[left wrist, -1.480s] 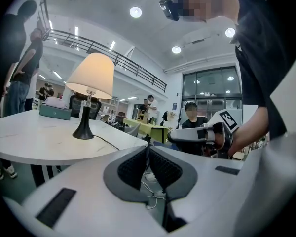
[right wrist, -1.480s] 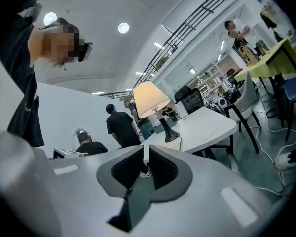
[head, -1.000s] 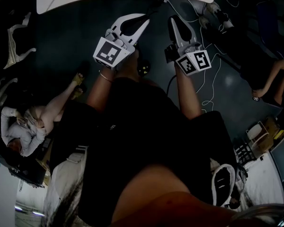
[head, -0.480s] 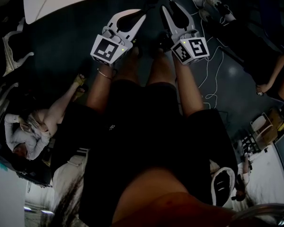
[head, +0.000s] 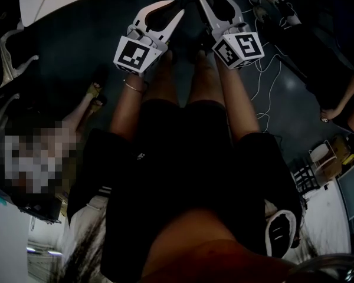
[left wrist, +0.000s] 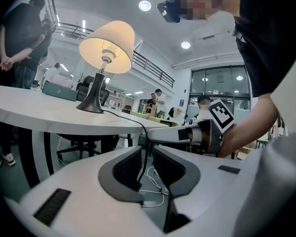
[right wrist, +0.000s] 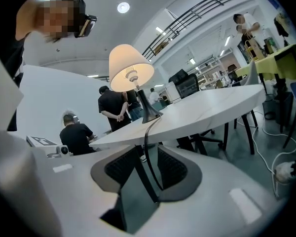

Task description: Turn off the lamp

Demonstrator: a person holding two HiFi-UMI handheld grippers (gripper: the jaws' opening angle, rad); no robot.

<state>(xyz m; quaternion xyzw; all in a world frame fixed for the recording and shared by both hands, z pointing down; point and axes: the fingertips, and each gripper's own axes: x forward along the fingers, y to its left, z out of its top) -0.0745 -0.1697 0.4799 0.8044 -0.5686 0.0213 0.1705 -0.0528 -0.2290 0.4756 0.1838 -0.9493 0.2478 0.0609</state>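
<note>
right gripper view: lamp (right wrist: 134, 78) aglow, cream shade (right wrist: 130, 65); cord (right wrist: 146, 142) between right gripper's (right wrist: 149, 154) just-opened jaws, left gripper's (left wrist: 147, 154) narrowly apart

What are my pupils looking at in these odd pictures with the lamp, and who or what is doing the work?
There is no robot here. A person holds a two-jawed grabbing tool in each hand. One picture comes from a camera on the person's head, looking steeply down at both tools. The other two come from cameras riding on the tools, each looking along its own jaws. On the white table stands a lamp, and it is lit. Its cord hangs off the table edge and runs between the jaws of both the left gripper and the right gripper. Neither squeezes it. The left jaws stand slightly apart, and the right jaws have just been opening.
</note>
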